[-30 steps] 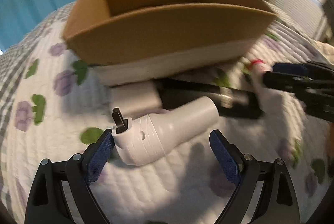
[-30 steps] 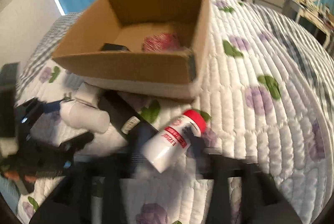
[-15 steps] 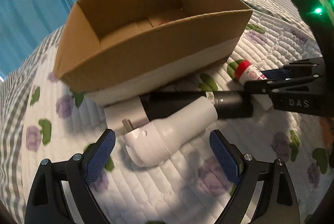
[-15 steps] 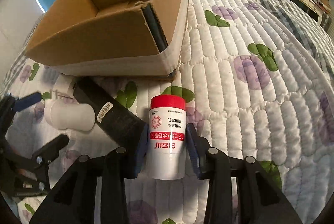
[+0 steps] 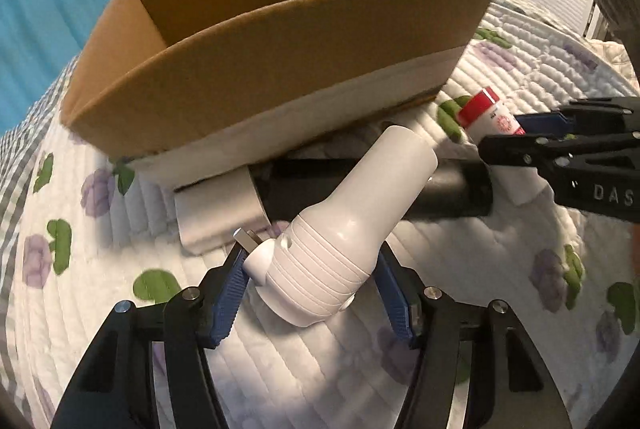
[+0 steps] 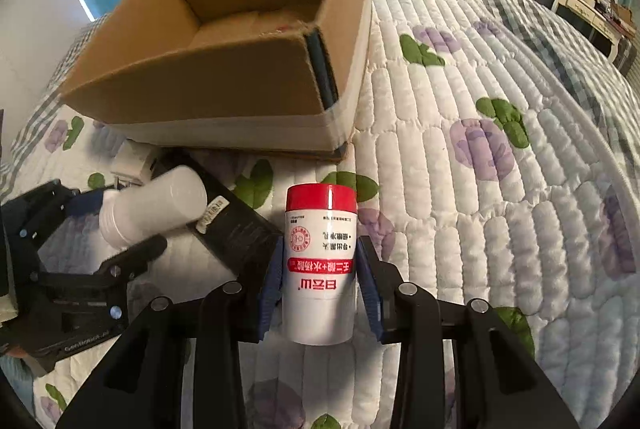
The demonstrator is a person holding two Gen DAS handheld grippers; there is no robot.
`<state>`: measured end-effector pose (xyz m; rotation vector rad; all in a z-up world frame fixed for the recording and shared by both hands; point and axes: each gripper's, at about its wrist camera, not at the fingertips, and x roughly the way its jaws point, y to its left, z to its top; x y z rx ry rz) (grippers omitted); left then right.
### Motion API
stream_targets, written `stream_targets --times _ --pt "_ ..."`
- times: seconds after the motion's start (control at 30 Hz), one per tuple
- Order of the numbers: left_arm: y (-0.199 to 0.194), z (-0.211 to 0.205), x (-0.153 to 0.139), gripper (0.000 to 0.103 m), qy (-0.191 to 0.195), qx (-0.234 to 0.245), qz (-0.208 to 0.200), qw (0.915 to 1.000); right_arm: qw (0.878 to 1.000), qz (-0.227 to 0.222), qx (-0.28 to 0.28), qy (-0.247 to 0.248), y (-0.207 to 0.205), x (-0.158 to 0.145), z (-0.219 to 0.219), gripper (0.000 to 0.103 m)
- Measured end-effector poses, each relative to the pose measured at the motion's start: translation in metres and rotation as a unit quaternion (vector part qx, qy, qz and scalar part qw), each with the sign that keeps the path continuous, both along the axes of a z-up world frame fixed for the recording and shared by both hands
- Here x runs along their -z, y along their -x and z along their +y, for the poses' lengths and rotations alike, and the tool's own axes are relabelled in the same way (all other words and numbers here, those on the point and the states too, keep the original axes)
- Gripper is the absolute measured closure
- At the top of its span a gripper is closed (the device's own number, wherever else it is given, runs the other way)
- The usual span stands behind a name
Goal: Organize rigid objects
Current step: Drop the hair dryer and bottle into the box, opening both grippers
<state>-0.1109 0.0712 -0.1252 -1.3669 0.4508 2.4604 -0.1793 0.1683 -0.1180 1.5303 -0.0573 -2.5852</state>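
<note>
Two views are showing one moment on a quilted bed (image 5: 520, 77).

Left wrist view: the left tongs (image 5: 312, 293) are closing around the ribbed base of a white nozzle-shaped plastic fitting (image 5: 348, 229), their blue pads (image 5: 230, 289) sitting against its two sides, so a grip is forming. The fitting is lying tilted, its round mouth leaning on a long black box (image 5: 460, 193) that is lying along the foot of the cardboard box (image 5: 280, 77); gripping the thick base rather than the tapered neck is probably giving the pads more to hold. A small silver-grey block (image 5: 218, 213) is resting just behind it, touching the cardboard box. At the right edge, the right tongs (image 5: 516, 135) are holding a red-capped white bottle (image 5: 486, 115). From here the cardboard box is showing only bare inner walls; its floor is hidden.

Right wrist view: the right tongs (image 6: 318, 277) are gripping the red-capped white bottle (image 6: 320, 265) across its middle, pads pressing both sides, cap pointing toward the cardboard box (image 6: 240, 69). Holding it mid-body likely keeps it balanced for a lift. The bottle is lying on the quilt just beside the black box (image 6: 236, 229). At left, the left tongs (image 6: 120, 225) are closing on the white fitting (image 6: 156, 205). The cardboard box's floor is partly showing, brown with a faint reddish mark; I cannot tell whether anything is lying inside. Neither object is in the box yet.
</note>
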Motion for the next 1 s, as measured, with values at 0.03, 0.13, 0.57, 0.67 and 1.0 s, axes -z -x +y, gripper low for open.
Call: stream_targets --times 0.03,0.13,0.57,0.67,1.0 --pt "-0.003 0.001 -0.002 0.041 0.003 0.000 0.002 1.0000 1.000 0.003 -0.001 -0.001 -0.002 -0.002 -0.001 0.067" --pt "-0.015 0.001 -0.012 0.041 -0.002 -0.008 0.010 0.9999 1.000 0.015 -0.006 -0.006 -0.007 -0.013 -0.004 0.067" --pt "-0.048 -0.022 -0.107 0.041 -0.064 -0.105 0.063 0.9905 0.992 0.122 -0.039 -0.022 -0.053 -0.114 -0.026 0.067" --pt "-0.044 -0.024 -0.135 0.041 -0.065 -0.112 0.089 0.9875 0.988 0.146 -0.042 -0.026 -0.054 -0.145 -0.028 0.067" --pt "0.012 -0.020 -0.187 0.041 -0.089 -0.128 0.138 0.9781 0.975 0.218 -0.047 -0.022 -0.010 -0.222 -0.034 0.067"
